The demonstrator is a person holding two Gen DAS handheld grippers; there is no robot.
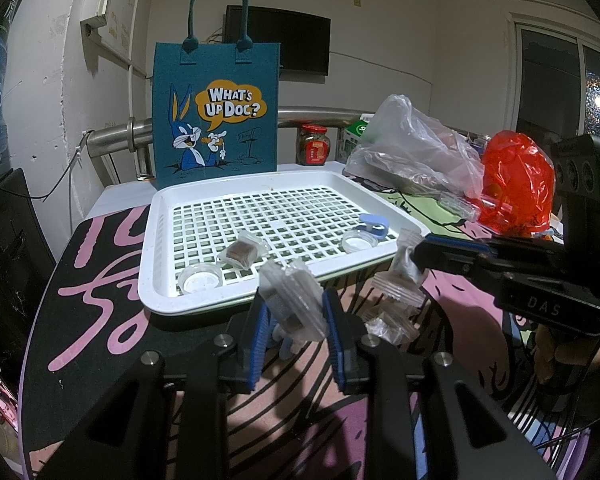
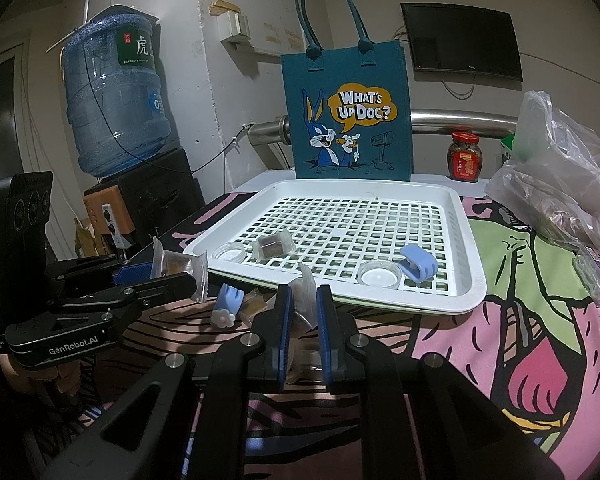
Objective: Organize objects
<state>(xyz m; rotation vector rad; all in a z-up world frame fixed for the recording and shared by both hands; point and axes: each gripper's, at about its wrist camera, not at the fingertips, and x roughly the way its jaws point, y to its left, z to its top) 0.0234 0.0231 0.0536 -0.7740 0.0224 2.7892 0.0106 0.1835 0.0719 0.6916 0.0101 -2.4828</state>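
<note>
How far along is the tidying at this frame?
Roughly midway. Already in the white tray: two clear lids, one wrapped snack and a blue clip. In hand: the left tool and right tool each grip a wrapped snack. Left on the cloth: another blue clip and several packets.

We stand in a lived-in home: wall TV, water jug, chili jar, cartoon tablecloth.
</note>
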